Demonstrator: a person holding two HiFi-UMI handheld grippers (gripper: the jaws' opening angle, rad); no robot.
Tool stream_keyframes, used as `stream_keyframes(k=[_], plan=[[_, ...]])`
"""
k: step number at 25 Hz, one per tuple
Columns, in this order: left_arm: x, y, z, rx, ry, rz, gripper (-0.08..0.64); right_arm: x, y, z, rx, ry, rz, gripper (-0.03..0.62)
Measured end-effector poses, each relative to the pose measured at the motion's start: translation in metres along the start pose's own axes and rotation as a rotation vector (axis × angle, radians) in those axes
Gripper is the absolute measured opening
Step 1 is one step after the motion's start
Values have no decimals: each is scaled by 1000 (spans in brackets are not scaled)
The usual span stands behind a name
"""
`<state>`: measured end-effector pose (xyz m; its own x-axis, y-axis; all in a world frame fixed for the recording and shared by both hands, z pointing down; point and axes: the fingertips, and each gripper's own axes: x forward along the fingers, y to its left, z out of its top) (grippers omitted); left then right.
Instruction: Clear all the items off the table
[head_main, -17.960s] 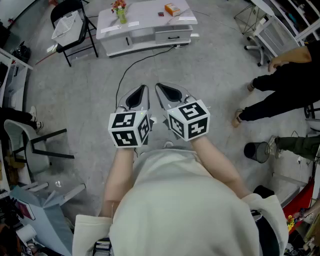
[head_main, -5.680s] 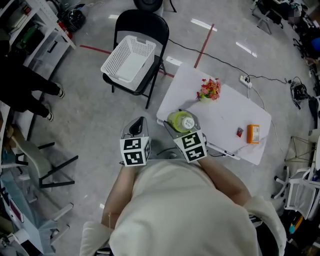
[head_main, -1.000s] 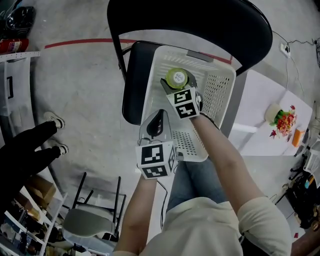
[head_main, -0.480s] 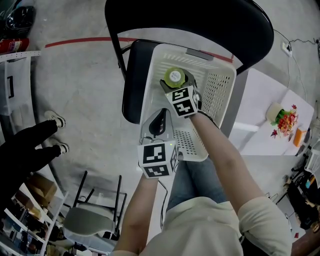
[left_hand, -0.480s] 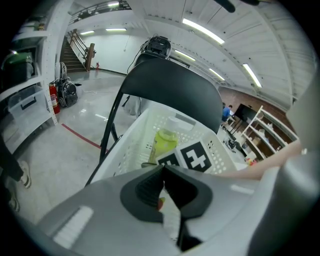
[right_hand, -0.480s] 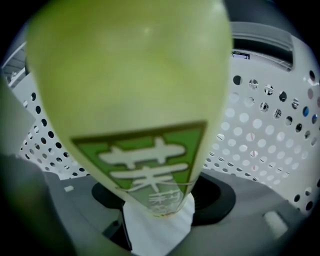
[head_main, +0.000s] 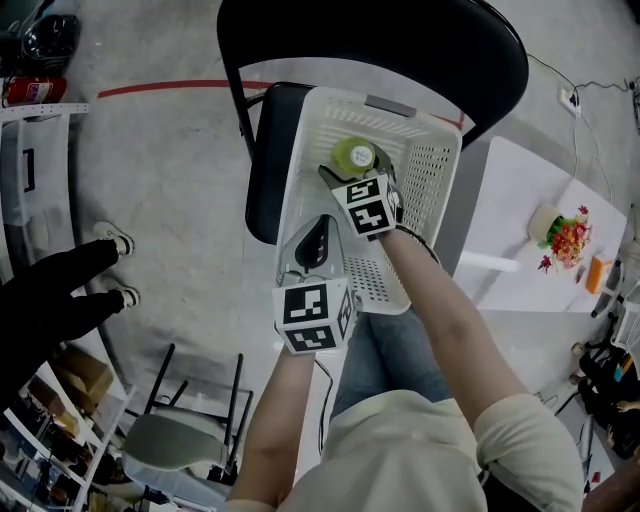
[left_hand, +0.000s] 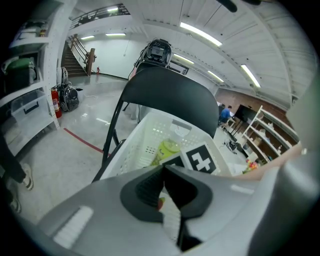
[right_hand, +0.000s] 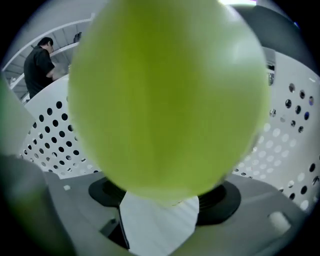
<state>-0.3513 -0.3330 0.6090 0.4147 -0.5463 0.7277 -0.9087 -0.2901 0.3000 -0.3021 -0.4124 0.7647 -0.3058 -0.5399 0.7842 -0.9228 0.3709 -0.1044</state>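
Inside the white basket (head_main: 300, 160), right tool (head_main: 356, 176) has just been opening around green bottle (head_main: 353, 155); left tool (head_main: 320, 228) closed.

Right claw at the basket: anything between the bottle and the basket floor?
Nothing visible. The bottle is already inside the basket, between the jaws of the right claw, which have just been opening.

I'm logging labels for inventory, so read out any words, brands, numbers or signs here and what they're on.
No text reads clearly.
Label on the green bottle: too blurred to read.
Print on the orange box on the white table: too small.
Label on the fire extinguisher: too small.
Faces of the marker cubes: black-and-white patterns, no words.
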Motion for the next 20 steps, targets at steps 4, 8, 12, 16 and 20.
stream_keyframes(k=[4, 8, 12, 16, 20], plan=[[-10, -4, 1, 4, -13, 1, 9, -10, 0, 1, 5, -11, -14, 407], [-18, -7, 3, 6, -30, 4, 9, -20, 2, 4, 21, -21, -22, 407], [-25, -7, 3, 3, -46, 13, 9, -28, 3, 6, 28, -36, -30, 407], [-37, -9, 4, -4, -60, 23, 9, -42, 5, 8, 29, -32, -44, 411], [-51, -13, 5, -3, -77, 30, 9, -59, 7, 13, 38, -53, -73, 413]])
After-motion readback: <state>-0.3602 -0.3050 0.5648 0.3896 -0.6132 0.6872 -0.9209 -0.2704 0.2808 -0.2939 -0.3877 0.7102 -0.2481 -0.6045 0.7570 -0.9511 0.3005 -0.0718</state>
